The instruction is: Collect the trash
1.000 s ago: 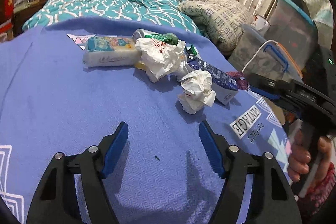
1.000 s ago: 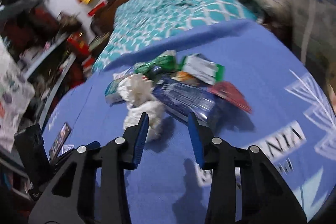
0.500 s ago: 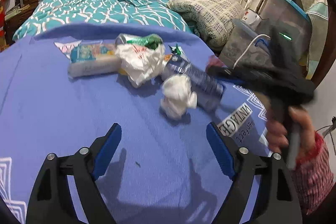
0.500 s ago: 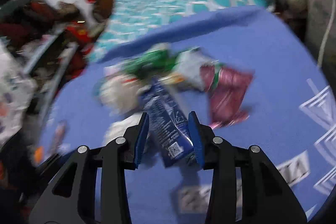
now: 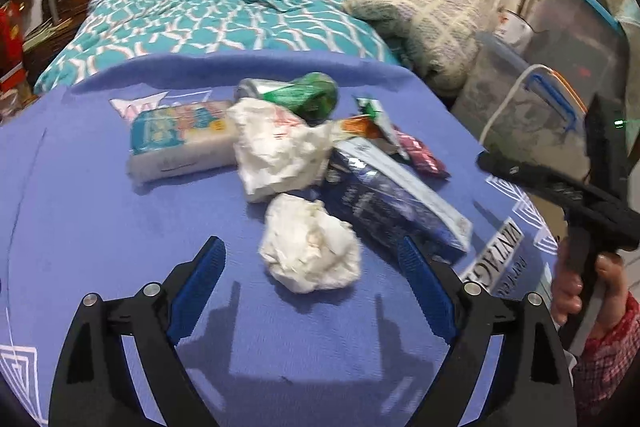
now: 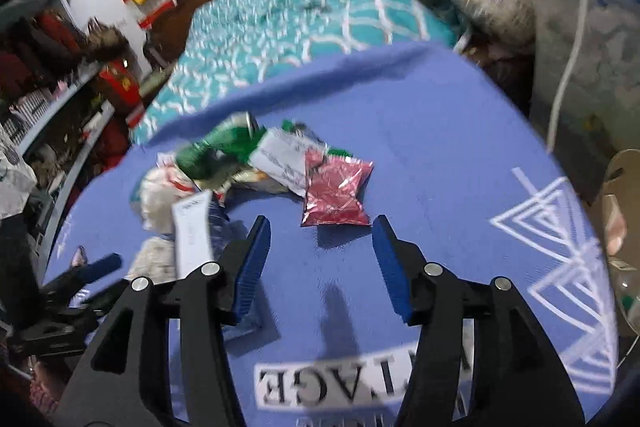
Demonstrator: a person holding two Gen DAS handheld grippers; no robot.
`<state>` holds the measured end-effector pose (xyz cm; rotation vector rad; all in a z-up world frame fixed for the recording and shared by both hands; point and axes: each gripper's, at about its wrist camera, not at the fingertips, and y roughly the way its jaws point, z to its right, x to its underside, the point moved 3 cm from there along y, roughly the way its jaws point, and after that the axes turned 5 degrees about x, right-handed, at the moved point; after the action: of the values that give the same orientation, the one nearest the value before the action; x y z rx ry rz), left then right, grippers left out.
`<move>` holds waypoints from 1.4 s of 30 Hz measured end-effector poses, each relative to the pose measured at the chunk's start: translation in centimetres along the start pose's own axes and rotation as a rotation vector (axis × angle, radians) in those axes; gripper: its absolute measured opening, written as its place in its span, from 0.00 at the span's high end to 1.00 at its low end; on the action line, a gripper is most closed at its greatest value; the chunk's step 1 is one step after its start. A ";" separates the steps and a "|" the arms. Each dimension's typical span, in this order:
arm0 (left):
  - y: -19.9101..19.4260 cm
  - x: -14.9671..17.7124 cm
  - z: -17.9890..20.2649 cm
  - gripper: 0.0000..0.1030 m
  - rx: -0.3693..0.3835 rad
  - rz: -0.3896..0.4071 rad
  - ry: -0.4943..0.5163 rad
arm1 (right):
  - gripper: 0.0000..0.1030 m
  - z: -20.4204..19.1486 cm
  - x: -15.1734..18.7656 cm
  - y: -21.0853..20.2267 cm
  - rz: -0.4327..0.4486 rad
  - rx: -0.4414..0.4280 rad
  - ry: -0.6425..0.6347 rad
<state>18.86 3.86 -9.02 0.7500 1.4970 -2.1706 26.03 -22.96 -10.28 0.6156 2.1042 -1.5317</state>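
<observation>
On the blue surface (image 5: 100, 227) the left gripper (image 5: 310, 269) hovers with fingers spreading wide around a crumpled white tissue (image 5: 310, 247), untouched, while the right gripper (image 6: 320, 247), fingers also parting and empty, sits just before a red wrapper (image 6: 336, 193).

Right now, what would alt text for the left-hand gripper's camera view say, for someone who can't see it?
The left gripper, its jaws opening, reaches toward a crumpled white paper ball on a blue cloth. Behind the ball lie a dark blue carton, a white bag, a tissue pack and a green can. A hand holds the other gripper at right.
</observation>
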 end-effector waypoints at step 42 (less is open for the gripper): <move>-3.2 10.7 8.3 0.54 0.146 -0.103 0.182 | 0.56 -0.8 17.9 -9.7 0.000 0.104 -0.028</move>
<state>6.97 -3.02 -11.05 0.9616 1.5050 -2.3634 5.93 -23.36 -13.64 0.6267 2.0139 -1.6483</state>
